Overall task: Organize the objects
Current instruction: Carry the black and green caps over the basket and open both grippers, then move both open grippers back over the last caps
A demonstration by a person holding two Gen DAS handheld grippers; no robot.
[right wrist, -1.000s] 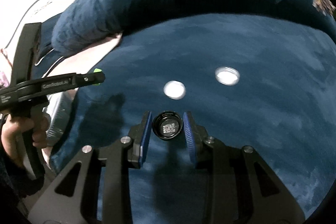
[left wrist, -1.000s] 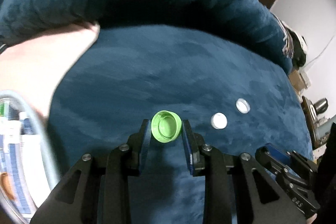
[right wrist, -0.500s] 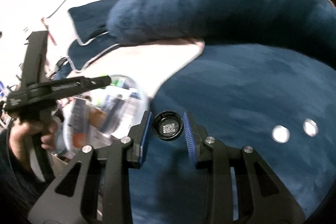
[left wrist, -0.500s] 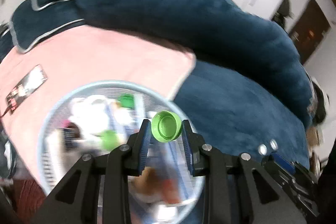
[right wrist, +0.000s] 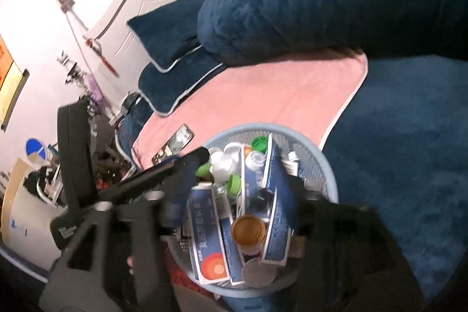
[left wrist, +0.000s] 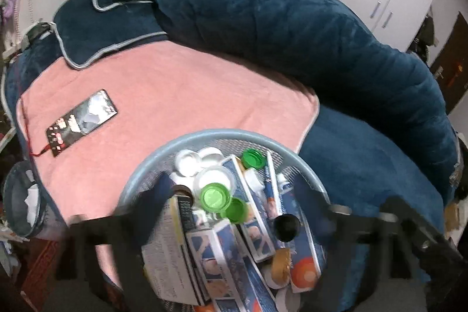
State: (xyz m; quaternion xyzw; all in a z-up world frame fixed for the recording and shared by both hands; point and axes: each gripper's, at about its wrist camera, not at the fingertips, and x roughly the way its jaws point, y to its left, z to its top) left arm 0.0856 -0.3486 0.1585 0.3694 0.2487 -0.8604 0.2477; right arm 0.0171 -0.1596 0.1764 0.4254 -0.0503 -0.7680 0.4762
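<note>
Left tool (left wrist: 234, 212) over the basket (left wrist: 187, 136), jaws opening, blurred, spread wide apart, nothing pressed between the pads. Green cap (left wrist: 215, 196) sits open side up just under the gap, on the pile inside the basket; looks dropped or dropping, can't tell if it has settled. A second green cap (left wrist: 236, 210) touches it on the near side, and a third, ribbed one (left wrist: 254, 158) lies toward the basket's far rim.

Right tool (right wrist: 234, 195) also above the basket (right wrist: 330, 180), jaws opening, heavy blur, nothing visibly clamped. A black cap (left wrist: 286, 227) shows in the left wrist view just inside the basket's right side, probably the one let go.

Basket contents: blue-and-white boxes (left wrist: 254, 221), white lids (left wrist: 190, 161), amber bottle (right wrist: 248, 230). Basket stands on the pink towel (left wrist: 181, 95) on the bed; phone (left wrist: 82, 122) well left of the basket, blue pillow (left wrist: 292, 28) beyond it.

Handling, my read: caps are light, stiff plastic, smooth, prone to bouncing or rolling off the sloped boxes. Best pinched across the rim from both sides, low force. Not fragile. The soft bed gives under pressure, so come straight down.
</note>
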